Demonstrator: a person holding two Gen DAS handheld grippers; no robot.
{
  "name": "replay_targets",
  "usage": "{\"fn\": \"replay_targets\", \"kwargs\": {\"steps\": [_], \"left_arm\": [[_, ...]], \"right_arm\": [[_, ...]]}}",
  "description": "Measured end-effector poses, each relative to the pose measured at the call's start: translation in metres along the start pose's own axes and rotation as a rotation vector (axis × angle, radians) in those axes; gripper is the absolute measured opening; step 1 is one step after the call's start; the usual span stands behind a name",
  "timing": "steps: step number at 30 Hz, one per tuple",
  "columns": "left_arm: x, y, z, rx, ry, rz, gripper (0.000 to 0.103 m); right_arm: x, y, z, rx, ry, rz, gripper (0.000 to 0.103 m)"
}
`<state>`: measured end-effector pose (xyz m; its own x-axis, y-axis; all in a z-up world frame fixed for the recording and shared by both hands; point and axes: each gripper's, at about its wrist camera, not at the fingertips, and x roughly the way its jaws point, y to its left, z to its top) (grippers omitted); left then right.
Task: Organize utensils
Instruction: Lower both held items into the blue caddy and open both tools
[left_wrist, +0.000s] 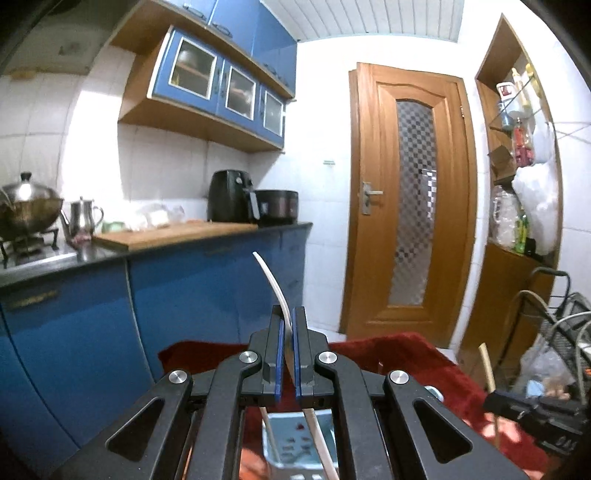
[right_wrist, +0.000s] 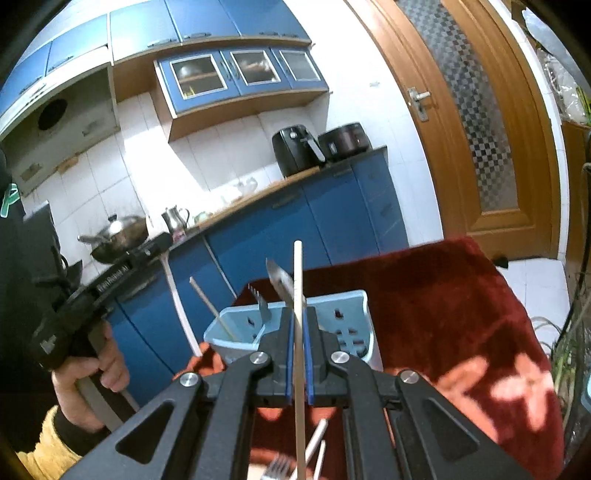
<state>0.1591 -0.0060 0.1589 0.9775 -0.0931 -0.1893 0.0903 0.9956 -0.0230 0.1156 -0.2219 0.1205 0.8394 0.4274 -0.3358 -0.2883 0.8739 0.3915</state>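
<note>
- Right wrist view: the right gripper (right_wrist: 298, 334) has its jaws clamped on a pale chopstick (right_wrist: 297, 273), which stands upright between the blue pads.
- The stick's lower end runs down behind the jaws, above a fork (right_wrist: 277, 469) and other handles lying on the red cloth (right_wrist: 424, 295).
- Just beyond the jaws stands the light blue utensil caddy (right_wrist: 354, 314), holding a knife blade (right_wrist: 277, 278), a fork with tines up (right_wrist: 260, 301) and another chopstick (right_wrist: 212, 310).
- Left of the caddy, a hand (right_wrist: 92, 384) in a yellow cuff grips the left gripper's handle, level and pointing away.
- Left wrist view: the left gripper (left_wrist: 288, 349) is closed on a white curved utensil handle (left_wrist: 271, 286) that rises past the pads.
- The caddy (left_wrist: 295, 435) sits below that gripper, partly hidden by its frame.
</note>
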Motion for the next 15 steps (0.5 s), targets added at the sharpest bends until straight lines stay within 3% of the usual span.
{"fn": "replay_targets", "kwargs": {"steps": [5,15], "left_arm": [[0.010,0.002,0.002,0.030,-0.051,0.027,0.004],[0.035,0.001,-0.022,0.041,-0.034,0.012,0.004]], "right_arm": [[0.016,0.004,0.017,-0.031,-0.073,-0.007,0.006],[0.051,0.007,0.035,-0.093,-0.245,-0.035,0.006]]}}
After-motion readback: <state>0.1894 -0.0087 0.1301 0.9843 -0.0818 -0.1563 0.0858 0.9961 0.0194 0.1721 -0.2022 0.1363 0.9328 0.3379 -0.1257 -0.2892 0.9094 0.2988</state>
